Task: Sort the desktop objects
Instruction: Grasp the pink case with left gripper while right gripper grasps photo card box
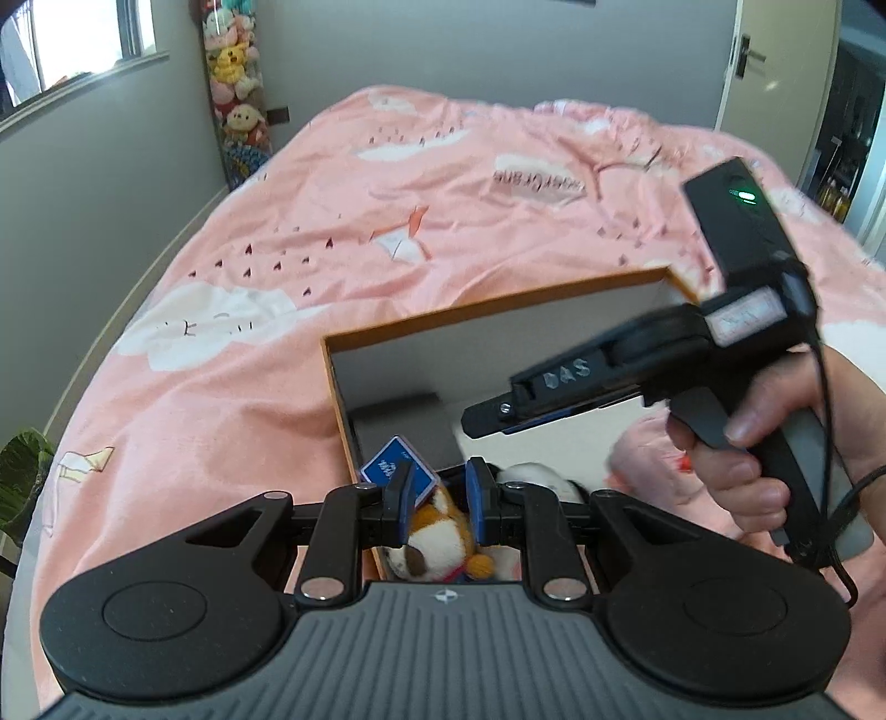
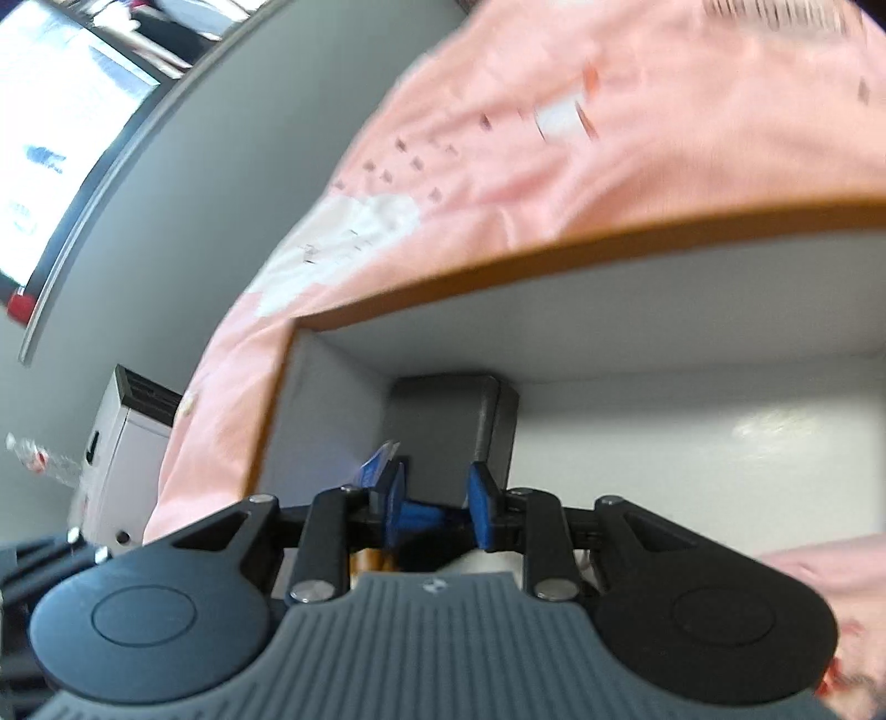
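Note:
An orange-rimmed cardboard box [image 1: 498,310] with a grey inside lies on the pink bed. In it are a dark grey box [image 1: 410,426], a blue card pack [image 1: 387,468], a brown-and-white plush toy [image 1: 437,540] and a white object [image 1: 534,476]. My left gripper [image 1: 440,495] is open over the plush toy at the box's near corner, holding nothing. My right gripper [image 2: 437,507] is open and empty inside the box [image 2: 554,260], facing the dark grey box [image 2: 443,426] and the blue pack [image 2: 379,462]. The right gripper also shows in the left wrist view [image 1: 482,418].
The pink bedcover [image 1: 360,221] spreads around the box. A column of plush toys [image 1: 235,83] hangs at the far wall beside a window [image 1: 72,39]. A door [image 1: 775,72] is at the far right. A white appliance [image 2: 127,443] stands by the bed.

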Demonstrator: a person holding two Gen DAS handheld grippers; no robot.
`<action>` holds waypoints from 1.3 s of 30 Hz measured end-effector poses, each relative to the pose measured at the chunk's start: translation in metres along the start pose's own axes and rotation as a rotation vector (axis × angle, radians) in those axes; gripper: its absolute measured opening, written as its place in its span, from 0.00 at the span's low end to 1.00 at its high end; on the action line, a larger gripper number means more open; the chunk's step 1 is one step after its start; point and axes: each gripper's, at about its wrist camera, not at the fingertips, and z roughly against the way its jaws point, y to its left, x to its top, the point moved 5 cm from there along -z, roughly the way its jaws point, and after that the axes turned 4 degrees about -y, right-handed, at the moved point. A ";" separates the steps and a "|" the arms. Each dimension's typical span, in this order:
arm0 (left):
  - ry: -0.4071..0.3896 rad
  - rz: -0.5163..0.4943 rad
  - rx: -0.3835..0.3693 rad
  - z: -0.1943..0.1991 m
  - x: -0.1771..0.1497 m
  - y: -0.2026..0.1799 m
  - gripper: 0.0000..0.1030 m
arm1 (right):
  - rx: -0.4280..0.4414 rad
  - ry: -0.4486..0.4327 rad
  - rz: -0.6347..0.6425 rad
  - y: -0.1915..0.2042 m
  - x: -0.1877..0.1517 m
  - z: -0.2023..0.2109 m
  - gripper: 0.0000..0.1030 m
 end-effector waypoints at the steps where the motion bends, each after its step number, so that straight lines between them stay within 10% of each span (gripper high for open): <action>1: -0.011 0.004 -0.012 0.008 -0.001 -0.003 0.21 | 0.006 -0.021 0.029 0.008 -0.004 0.013 0.28; 8: 0.052 0.057 -0.101 0.044 -0.037 -0.020 0.21 | 0.058 -0.113 0.168 0.044 -0.056 0.101 0.33; 17: 0.243 0.198 -0.152 0.032 -0.100 -0.040 0.30 | -0.031 0.026 0.016 0.013 -0.155 0.127 0.33; 24: 0.352 0.086 -0.138 0.006 -0.115 -0.080 0.52 | -0.104 0.138 -0.217 -0.043 -0.212 0.112 0.36; 39: 0.538 -0.216 -0.029 -0.028 -0.139 -0.122 0.49 | -0.042 0.174 -0.410 -0.076 -0.242 0.103 0.41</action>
